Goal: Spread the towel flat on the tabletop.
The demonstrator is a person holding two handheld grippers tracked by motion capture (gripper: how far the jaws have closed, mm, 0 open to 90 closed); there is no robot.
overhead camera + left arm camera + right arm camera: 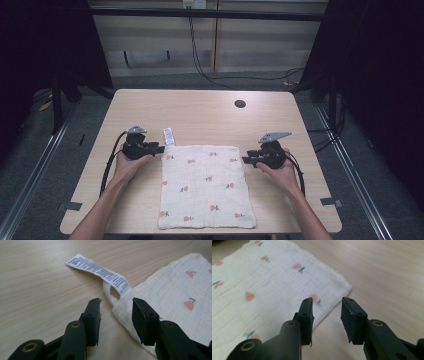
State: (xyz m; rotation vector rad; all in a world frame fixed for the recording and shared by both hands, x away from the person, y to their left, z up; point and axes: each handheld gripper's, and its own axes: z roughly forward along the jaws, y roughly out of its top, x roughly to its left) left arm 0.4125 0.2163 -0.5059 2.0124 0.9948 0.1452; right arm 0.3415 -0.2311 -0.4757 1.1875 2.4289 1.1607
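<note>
Lying flat at the near middle of the table [200, 107]: a white cloth [205, 185] with small red fruit prints, a gripper at each far corner.

Cloth spread square, near edge close to the table's front; its printed care label [169, 136] sticks out from the far-left corner onto bare wood. Left gripper [156, 148] low and level, pointing right at that corner, forearm in from below; jaws parted, cloth corner and label loop just ahead between them, pads not pressing. Right gripper [247, 160] level, pointing left at the far-right corner; jaws parted, cloth edge just ahead of the tips, nothing held.
</note>
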